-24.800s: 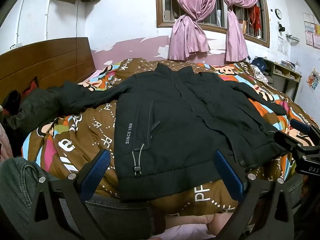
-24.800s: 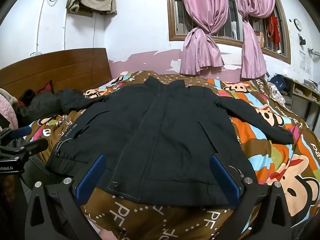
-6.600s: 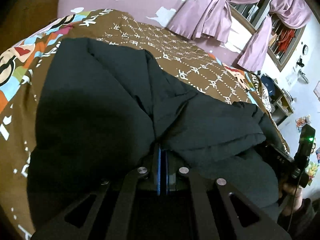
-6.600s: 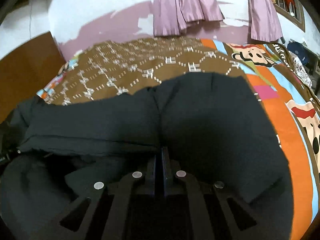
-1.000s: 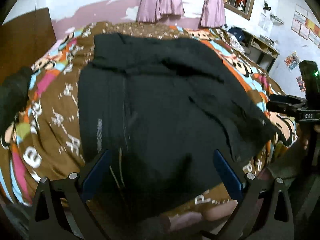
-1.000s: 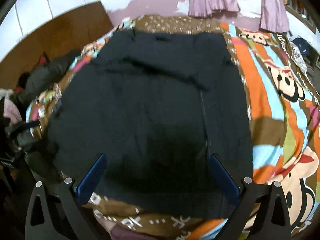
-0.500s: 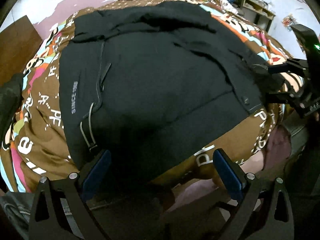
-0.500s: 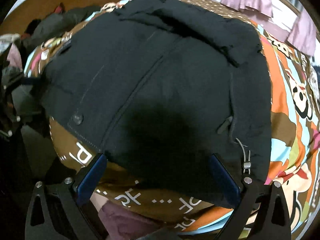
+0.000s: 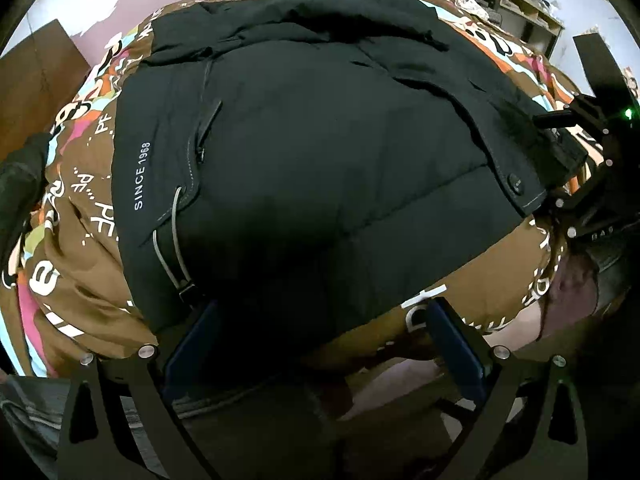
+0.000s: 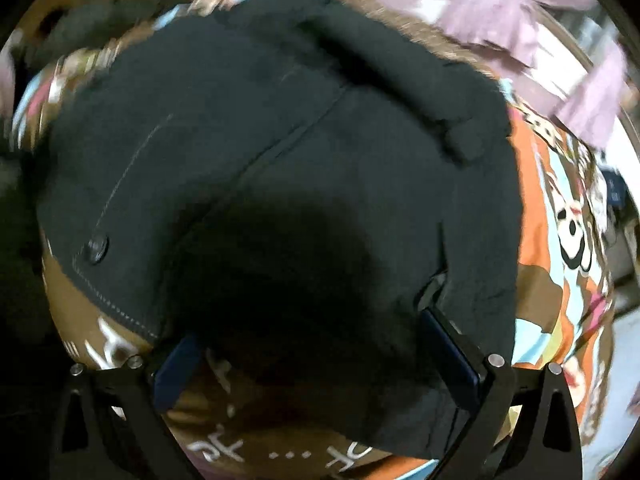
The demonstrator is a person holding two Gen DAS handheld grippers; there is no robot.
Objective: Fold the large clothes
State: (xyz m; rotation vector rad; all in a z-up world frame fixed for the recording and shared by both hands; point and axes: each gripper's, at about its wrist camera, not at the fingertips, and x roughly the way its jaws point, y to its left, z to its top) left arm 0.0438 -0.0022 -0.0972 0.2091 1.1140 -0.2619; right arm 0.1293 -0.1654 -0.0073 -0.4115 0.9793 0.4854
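Observation:
A black padded jacket (image 9: 320, 152) lies flat on the bed, its sleeves folded across the chest and white "SINCE 1968" print (image 9: 142, 176) near its left side. My left gripper (image 9: 320, 340) is open and low over the hem's left part; the dark hem fills the gap between its blue pads (image 9: 192, 344). In the blurred right wrist view the jacket (image 10: 280, 140) fills the frame. My right gripper (image 10: 316, 360) is open at the hem's right part, with its right pad (image 10: 448, 356) touching the fabric edge. The right gripper's black frame (image 9: 596, 208) shows beside the hem corner.
The jacket rests on a brown cartoon-print bedspread (image 9: 80, 208) that hangs over the near bed edge. A wooden headboard (image 9: 36, 80) and another dark garment (image 9: 16, 184) are at the left. Pink curtains (image 10: 500, 20) hang behind, with a shelf (image 9: 532, 4) at the far right.
Over the last second both grippers have dropped lower and come closer to the jacket's hem, staying open. The right view now blurs from motion. The jacket has not shifted.

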